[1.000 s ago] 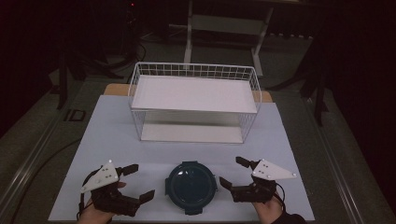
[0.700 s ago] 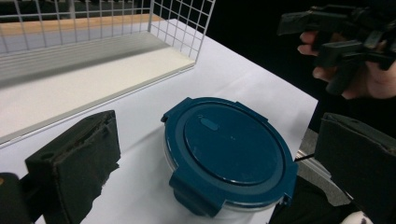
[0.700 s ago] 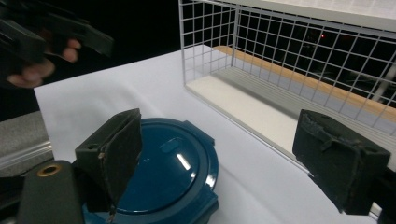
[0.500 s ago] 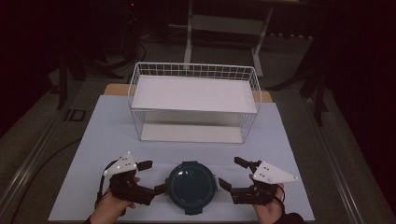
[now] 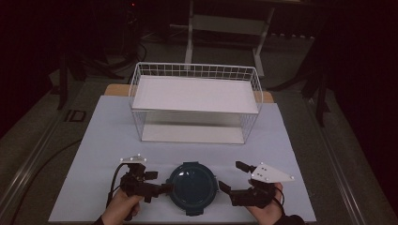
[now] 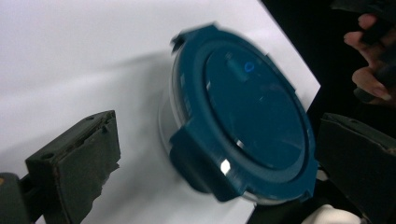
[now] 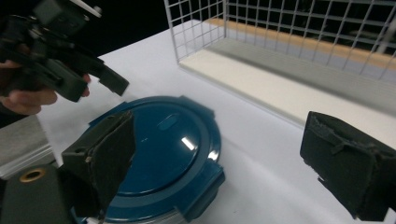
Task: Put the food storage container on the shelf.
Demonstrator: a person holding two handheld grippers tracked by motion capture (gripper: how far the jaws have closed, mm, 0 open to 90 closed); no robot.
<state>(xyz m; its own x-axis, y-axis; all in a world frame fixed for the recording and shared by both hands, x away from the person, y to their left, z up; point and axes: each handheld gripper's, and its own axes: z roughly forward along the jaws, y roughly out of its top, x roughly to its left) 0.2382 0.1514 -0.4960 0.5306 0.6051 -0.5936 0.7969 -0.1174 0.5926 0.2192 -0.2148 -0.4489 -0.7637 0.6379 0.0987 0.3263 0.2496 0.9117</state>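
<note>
A round blue container (image 5: 193, 187) sits on the table (image 5: 94, 154), lid on. The left gripper (image 5: 157, 183) and right gripper (image 5: 230, 178) flank it, jaws spread, gripping nothing.

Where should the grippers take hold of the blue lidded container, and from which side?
By the rim of the container, one gripper from each side: it lies flat, round and wide, between the open left gripper and right gripper.

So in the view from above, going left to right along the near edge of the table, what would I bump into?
Left gripper → round dark blue lidded container → right gripper.
</note>
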